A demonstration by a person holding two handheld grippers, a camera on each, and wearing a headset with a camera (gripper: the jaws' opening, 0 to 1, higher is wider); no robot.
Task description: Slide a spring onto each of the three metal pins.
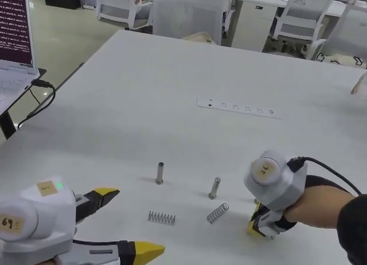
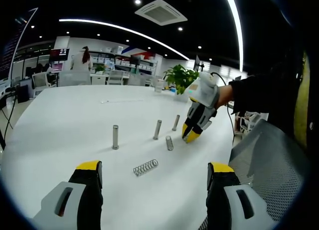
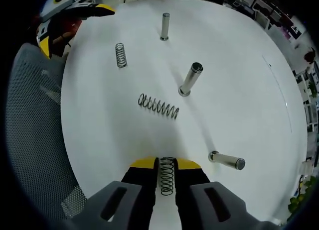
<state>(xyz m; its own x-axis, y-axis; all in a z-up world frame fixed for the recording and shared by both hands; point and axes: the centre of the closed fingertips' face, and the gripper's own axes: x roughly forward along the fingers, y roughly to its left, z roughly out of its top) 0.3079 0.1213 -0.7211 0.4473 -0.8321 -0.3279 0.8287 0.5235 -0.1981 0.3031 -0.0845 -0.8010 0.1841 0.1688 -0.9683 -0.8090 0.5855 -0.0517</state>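
Gripping thin silver coil spring, right gripper jaws clamped; left gripper jaws apart.

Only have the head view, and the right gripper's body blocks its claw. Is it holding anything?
Observer: Yes. In the right gripper view the right claw is shut on a spring, which lies lengthwise between the jaws.
Operator: I count two pins. Where's the third?
Observer: The left gripper view shows the third pin standing upright just beside the right claw, with no spring on it.
Operator: Claw touching it?
Observer: No. The right gripper view shows bare table between the two.
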